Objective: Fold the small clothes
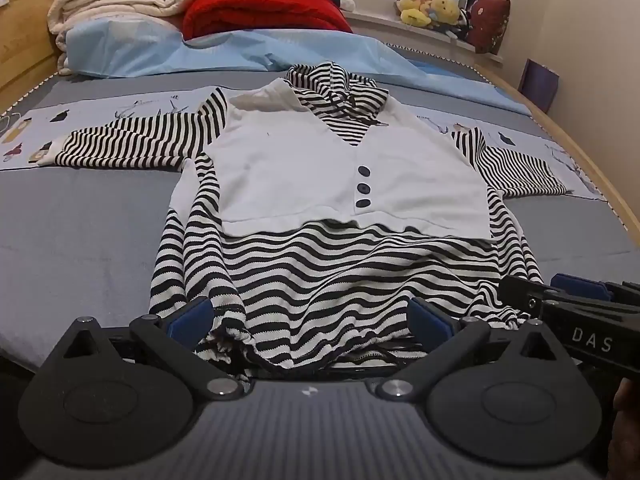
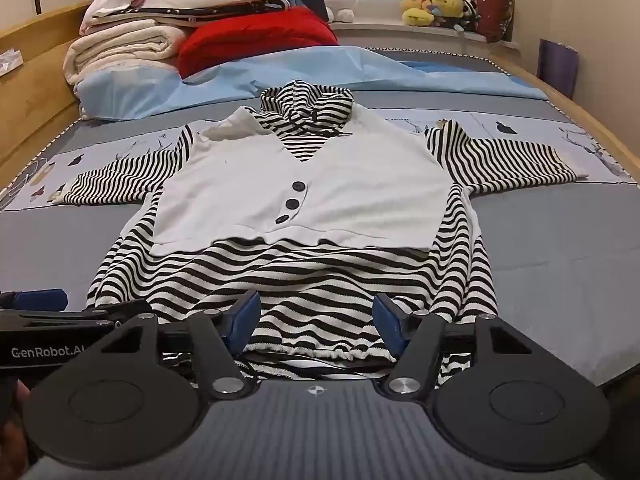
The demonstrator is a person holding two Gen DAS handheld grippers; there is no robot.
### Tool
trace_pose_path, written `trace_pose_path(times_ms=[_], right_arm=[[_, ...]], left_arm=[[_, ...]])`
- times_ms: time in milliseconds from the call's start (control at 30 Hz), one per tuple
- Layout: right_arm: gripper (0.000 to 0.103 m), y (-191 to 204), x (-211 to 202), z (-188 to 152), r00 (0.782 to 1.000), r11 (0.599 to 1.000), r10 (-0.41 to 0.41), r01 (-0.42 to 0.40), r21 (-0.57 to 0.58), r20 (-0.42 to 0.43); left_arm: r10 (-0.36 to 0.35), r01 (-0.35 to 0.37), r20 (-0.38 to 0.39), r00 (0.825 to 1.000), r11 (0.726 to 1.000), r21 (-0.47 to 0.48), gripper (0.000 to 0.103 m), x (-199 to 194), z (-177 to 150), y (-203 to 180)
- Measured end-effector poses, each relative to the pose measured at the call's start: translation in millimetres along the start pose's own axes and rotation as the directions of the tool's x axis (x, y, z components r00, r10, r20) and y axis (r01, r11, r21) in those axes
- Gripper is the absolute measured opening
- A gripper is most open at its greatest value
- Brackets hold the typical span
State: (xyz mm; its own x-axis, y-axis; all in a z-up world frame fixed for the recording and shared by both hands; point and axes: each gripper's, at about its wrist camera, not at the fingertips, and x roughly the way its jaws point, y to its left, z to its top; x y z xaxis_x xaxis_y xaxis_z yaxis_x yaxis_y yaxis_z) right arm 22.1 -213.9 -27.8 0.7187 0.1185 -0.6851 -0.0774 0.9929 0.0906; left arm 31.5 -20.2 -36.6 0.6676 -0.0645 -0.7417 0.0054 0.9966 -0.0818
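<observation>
A small black-and-white striped hooded top with a white vest front and three dark buttons lies face up on the bed, sleeves spread to both sides, hood at the far end; it also shows in the right wrist view. My left gripper is open, its blue pads on either side of the gathered bottom hem toward its left part. My right gripper is open over the hem's right part. Each gripper shows at the edge of the other's view: the right one, the left one.
The grey bed sheet carries a light blue blanket, a red cushion and a stack of folded white blankets at the far end. Plush toys sit on the window ledge. A wooden bed frame runs along the right.
</observation>
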Motion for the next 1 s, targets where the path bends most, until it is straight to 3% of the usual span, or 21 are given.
trace_pose_path(times_ms=[167, 500, 1000], right_arm=[[0.064, 7, -6, -5, 0.999, 0.999, -0.044, 0.044, -0.005, 0.015], [0.065, -4, 5, -2, 0.999, 0.999, -0.035, 0.035, 0.000, -0.028], [0.067, -4, 7, -4, 0.999, 0.999, -0.033, 0.034, 0.004, -0.024]], left_arm=[[-0.002, 0.002, -0.009, 1.000, 1.000, 0.002, 0.103, 1, 0, 0], [0.000, 0.000, -0.020, 1.000, 1.000, 0.009, 0.103, 4, -2, -2], [0.000, 0.000, -0.027, 1.000, 1.000, 0.008, 0.103, 5, -2, -2]])
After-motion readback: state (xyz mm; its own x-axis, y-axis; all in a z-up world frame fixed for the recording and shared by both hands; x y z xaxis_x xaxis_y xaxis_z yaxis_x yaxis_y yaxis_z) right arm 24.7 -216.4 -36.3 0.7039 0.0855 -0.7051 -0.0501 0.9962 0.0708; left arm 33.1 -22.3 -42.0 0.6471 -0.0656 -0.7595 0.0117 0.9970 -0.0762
